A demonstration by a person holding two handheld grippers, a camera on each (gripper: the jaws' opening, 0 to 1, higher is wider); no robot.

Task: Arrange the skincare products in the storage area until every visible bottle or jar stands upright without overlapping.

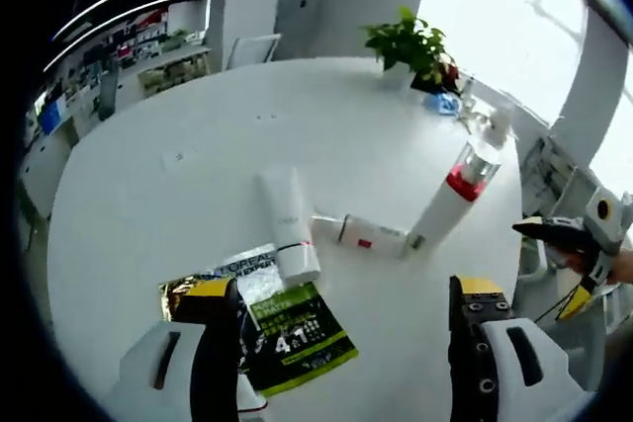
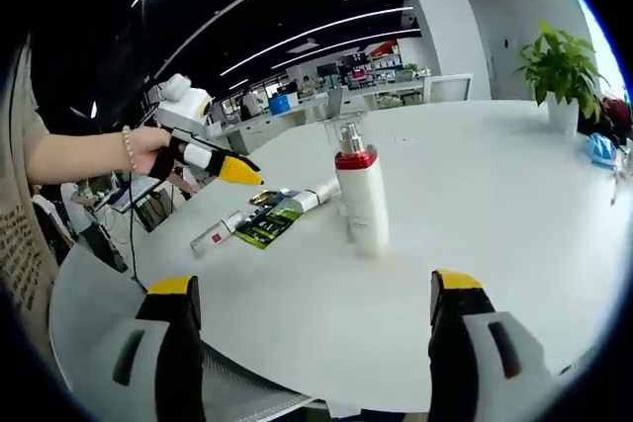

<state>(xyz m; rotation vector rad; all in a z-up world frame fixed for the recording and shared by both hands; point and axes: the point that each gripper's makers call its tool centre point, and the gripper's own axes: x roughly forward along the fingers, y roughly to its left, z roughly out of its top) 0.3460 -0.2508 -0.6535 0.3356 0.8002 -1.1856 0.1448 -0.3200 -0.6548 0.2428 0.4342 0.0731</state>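
Note:
A tall white pump bottle (image 1: 460, 190) (image 2: 361, 195) with a red band stands upright on the round white table (image 1: 178, 175) (image 2: 495, 195). A wide white tube (image 1: 287, 224) (image 2: 318, 195) lies flat. Beside it lies a small white tube with a red mark (image 1: 371, 234) (image 2: 216, 236). The wide tube's end rests on a green-and-black sachet (image 1: 297, 333) (image 2: 265, 227) and a silver packet (image 1: 242, 269). My left gripper (image 1: 346, 308) (image 2: 213, 160) hovers open above the sachets, holding nothing. My right gripper (image 2: 316, 298) (image 1: 569, 239) stays open, off the table's edge, facing the pump bottle.
A potted plant (image 1: 410, 46) (image 2: 564, 66) and a small blue item (image 1: 445, 103) (image 2: 600, 148) sit at the table's far side. A person's hand and arm (image 2: 89, 155) hold the left gripper. Office desks and shelves (image 2: 297, 106) stand beyond the table.

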